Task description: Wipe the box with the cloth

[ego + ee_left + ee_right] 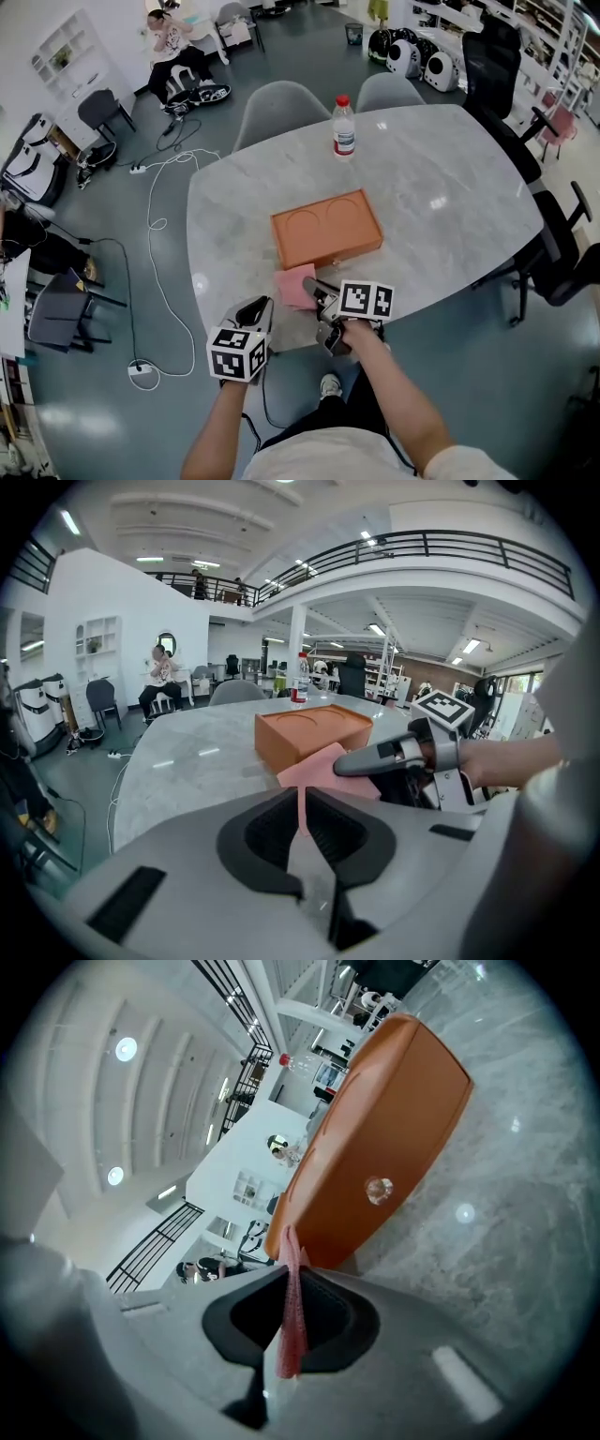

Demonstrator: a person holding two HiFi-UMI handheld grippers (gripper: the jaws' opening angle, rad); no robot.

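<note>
With the left gripper and the right gripper both pinching the thin pink fabric cloth just in front of the flat orange rectangular box on the grey marble table, wiping seems not yet begun, and the next move likely calls for bringing the cloth onto the box.

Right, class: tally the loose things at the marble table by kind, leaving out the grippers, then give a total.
orange rectangular box: 1
pink cloth: 1
clear plastic bottle with a red cap: 1
Total: 3
</note>
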